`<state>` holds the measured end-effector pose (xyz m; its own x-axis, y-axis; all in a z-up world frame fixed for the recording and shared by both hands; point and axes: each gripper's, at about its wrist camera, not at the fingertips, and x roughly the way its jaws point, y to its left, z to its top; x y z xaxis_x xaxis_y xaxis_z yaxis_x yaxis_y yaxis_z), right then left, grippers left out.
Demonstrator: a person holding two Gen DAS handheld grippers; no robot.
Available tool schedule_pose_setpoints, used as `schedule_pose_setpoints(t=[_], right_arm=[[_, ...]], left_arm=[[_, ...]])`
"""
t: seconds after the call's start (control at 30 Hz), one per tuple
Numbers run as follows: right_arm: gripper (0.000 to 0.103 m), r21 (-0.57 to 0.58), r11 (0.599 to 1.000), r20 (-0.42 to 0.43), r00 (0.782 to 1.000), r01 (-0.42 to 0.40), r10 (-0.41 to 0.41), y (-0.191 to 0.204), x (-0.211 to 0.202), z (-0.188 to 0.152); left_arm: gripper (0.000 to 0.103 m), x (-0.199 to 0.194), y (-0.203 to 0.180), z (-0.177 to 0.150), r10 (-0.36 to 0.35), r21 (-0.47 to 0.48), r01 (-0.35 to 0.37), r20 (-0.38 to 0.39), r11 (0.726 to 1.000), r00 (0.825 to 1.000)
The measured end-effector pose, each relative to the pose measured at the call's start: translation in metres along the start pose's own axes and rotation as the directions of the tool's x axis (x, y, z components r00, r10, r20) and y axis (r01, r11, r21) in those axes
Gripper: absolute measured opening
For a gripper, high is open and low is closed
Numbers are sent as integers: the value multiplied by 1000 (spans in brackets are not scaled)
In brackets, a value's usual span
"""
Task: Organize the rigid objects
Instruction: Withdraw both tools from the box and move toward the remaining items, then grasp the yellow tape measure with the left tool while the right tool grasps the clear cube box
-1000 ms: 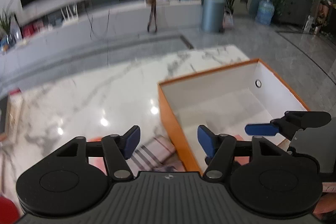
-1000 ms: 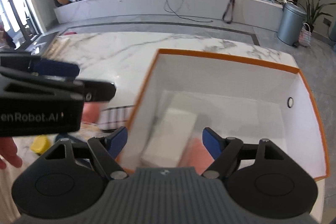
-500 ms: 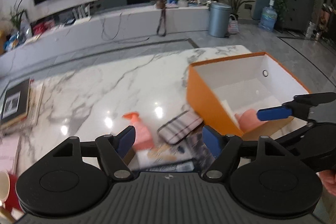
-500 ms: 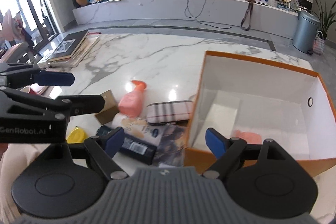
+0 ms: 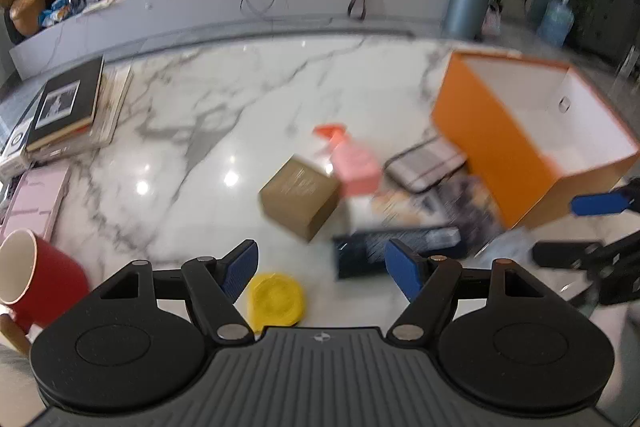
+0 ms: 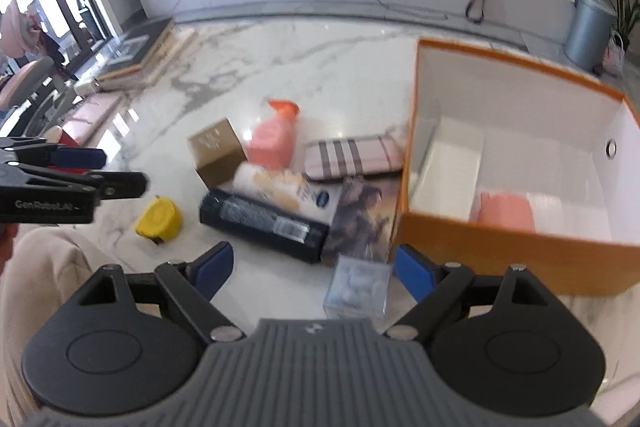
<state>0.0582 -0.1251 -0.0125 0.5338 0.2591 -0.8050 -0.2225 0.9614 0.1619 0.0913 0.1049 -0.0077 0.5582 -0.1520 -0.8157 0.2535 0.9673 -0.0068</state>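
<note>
Both views swung off orange box [image 6: 500, 251] holding pink item [image 6: 506, 211].

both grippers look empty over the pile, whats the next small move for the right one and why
Probably lower the right gripper onto the small clear box, the loose item nearest its fingertips. Its jaws are opening with nothing between them, and the orange box sits just to the right in that view, a short carry away.

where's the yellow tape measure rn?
The yellow tape measure lies on the marble table, left of the black bottle in the right wrist view; in the left wrist view it sits just beyond the left gripper.
</note>
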Motion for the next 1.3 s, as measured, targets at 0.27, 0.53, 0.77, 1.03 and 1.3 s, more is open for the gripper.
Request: schedule_pose_setpoints(t=[0.27,0.53,0.77,1.03,1.3], right_arm=[[87,68,997,-97,995,32,-25,-17,28,-7],[87,179,984,-161,987,24,5,-33,52,-7],[87,175,984,-184,983,27,5,-33,67,-3],[82,163,986,-192,981,32,0,-33,79,-1],[63,121,992,-215,976,40,-13,-31,90,-6]], left_arm=[[86,40,27,-1,57,-42,-67,-208,997,976],[86,75,34,0,13,-104,-50,-323,993,946],[76,97,34,-2,32,-100,-79,-400,992,916],[69,109,36,-5,42,-108,-99,-440,989,897],[58,109,32,-4,38,-98,-86,-412,991,910]])
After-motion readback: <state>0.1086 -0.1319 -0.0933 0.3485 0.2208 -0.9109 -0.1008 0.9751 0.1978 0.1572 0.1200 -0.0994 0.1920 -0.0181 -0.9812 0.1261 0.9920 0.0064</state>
